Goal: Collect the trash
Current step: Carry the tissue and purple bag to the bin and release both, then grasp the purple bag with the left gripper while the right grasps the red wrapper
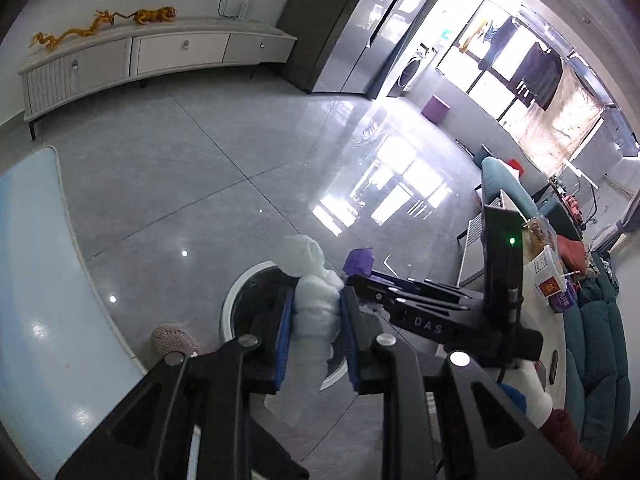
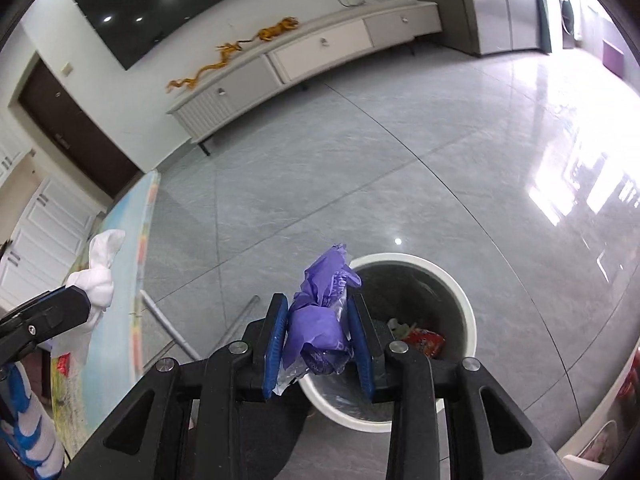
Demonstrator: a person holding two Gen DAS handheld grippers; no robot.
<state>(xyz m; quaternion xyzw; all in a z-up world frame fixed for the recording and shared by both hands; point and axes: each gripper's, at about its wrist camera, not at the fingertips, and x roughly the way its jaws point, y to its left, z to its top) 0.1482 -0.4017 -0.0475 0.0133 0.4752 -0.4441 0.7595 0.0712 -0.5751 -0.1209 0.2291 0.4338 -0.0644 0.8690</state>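
Note:
My left gripper [image 1: 316, 304] is shut on a crumpled white foam wrap [image 1: 314, 280] and holds it above the white round trash bin [image 1: 230, 304] on the floor. My right gripper [image 2: 318, 320] is shut on a crumpled purple plastic wrapper [image 2: 316, 320] and holds it over the near left rim of the same bin [image 2: 460, 292], which has red and other trash inside. The right gripper also shows in the left wrist view [image 1: 360, 280], close to the right of the foam. The left gripper and its foam [image 2: 98, 272] show at the far left of the right wrist view.
A light blue table [image 1: 36, 280] stands to the left, a low white TV cabinet [image 1: 160, 52] along the far wall. A teal sofa [image 1: 600, 320] and a cluttered white table [image 1: 544, 280] lie to the right. A knitted pouf [image 1: 172, 338] sits by the bin.

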